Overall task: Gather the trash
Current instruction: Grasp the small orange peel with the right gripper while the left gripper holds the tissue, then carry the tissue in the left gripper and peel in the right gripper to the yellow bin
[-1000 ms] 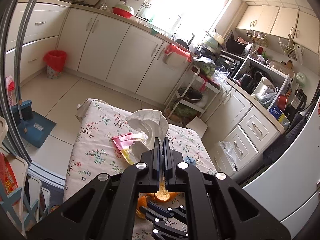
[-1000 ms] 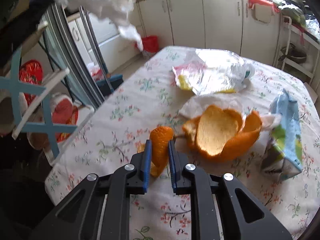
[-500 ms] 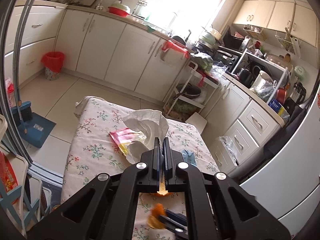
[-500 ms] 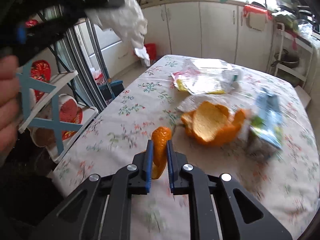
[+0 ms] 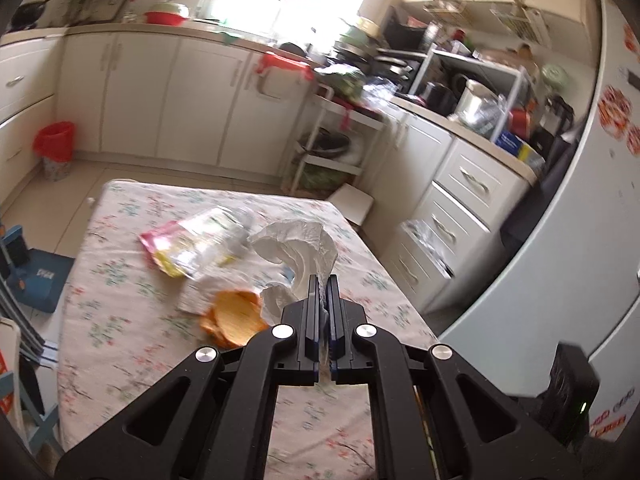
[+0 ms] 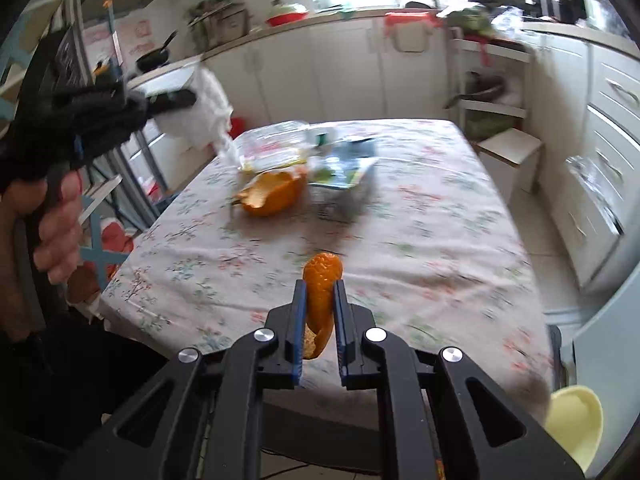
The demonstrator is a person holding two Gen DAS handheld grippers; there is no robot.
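Both tongs have drawn back from the bench (image 6: 420, 216), left tongs (image 5: 323, 280) clamping the tissue (image 5: 296, 244), right tongs (image 6: 320, 286) clamping the orange peel strip (image 6: 322, 292); carry both to a bin next.

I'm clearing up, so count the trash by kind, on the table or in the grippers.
Orange peel: 2, a strip in the right gripper, a large piece on the table
Tissue: 1, in the left gripper
Wrappers: 2
Total: 5
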